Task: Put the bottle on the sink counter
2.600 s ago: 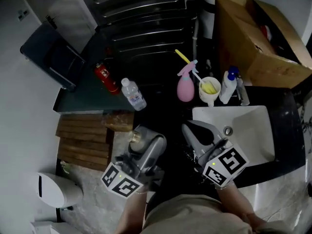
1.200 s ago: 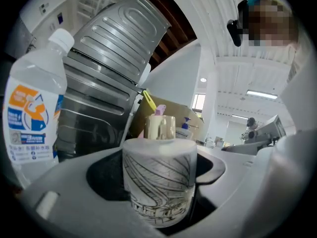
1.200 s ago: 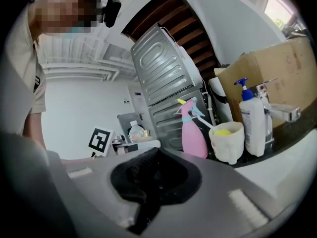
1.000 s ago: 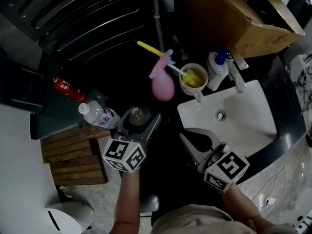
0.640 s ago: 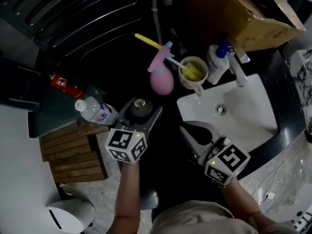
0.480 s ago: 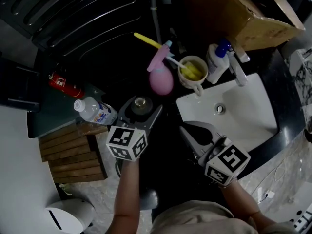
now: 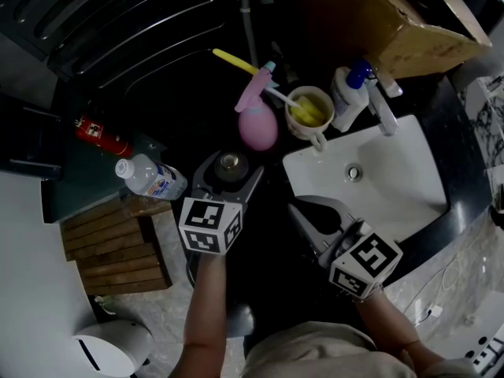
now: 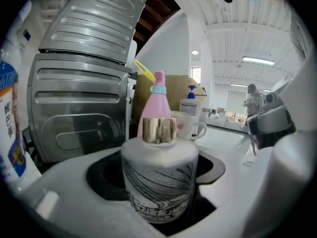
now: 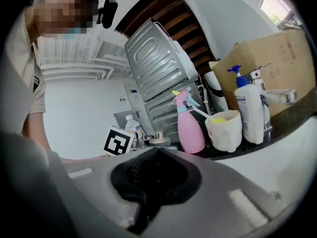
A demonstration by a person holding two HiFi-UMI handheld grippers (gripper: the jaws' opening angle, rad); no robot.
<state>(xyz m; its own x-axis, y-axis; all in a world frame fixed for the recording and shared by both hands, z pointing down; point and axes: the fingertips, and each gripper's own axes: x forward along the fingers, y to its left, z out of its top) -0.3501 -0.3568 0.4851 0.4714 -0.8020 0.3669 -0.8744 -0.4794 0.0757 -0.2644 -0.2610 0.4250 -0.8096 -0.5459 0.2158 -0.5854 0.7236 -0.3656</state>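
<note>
Our left gripper (image 7: 230, 173) clamps the gold-capped bottle (image 7: 229, 162) at the dark sink counter (image 7: 270, 172). Our right gripper (image 7: 298, 209) is closed and empty beside the white basin (image 7: 409, 160).

- Ahead of the left tongs (image 7: 230, 168), the counter (image 7: 269, 161) is blocked by 1 pink spray bottle (image 7: 257, 126) and 1 mug (image 7: 309, 110).
- A bare counter strip is left beside the sink basin (image 7: 386, 187).

In the head view, the left gripper (image 7: 230, 173) covers the bottle (image 7: 229, 161) except for its gold cap. The top edge cuts off the cardboard box (image 7: 394, 22). The print on the bottle is too blurred to read.
</note>
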